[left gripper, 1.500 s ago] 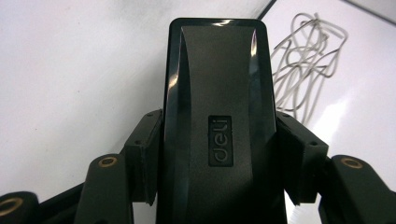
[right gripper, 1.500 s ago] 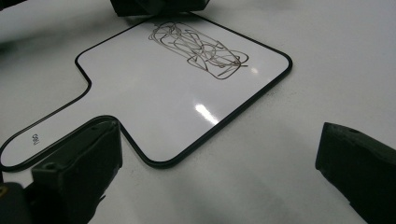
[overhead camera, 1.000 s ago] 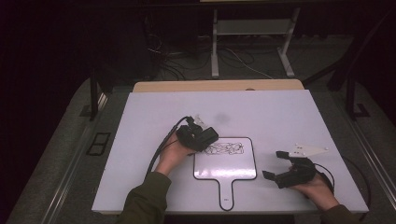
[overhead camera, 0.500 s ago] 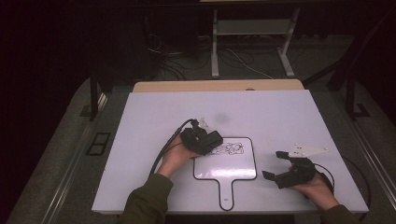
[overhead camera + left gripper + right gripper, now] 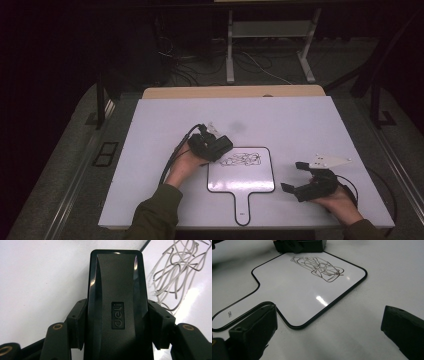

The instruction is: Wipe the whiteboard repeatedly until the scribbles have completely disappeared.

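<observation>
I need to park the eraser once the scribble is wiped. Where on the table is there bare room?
The table is bare left of the left gripper and across its far half beyond the whiteboard. It is crowded between the board and the right gripper, and at the scribble, where the eraser sits.

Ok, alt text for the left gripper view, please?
A black eraser marked "deli" is clamped between the left gripper's fingers, pointing toward a grey scribble on the whiteboard at upper right. White table lies to the left.
</observation>
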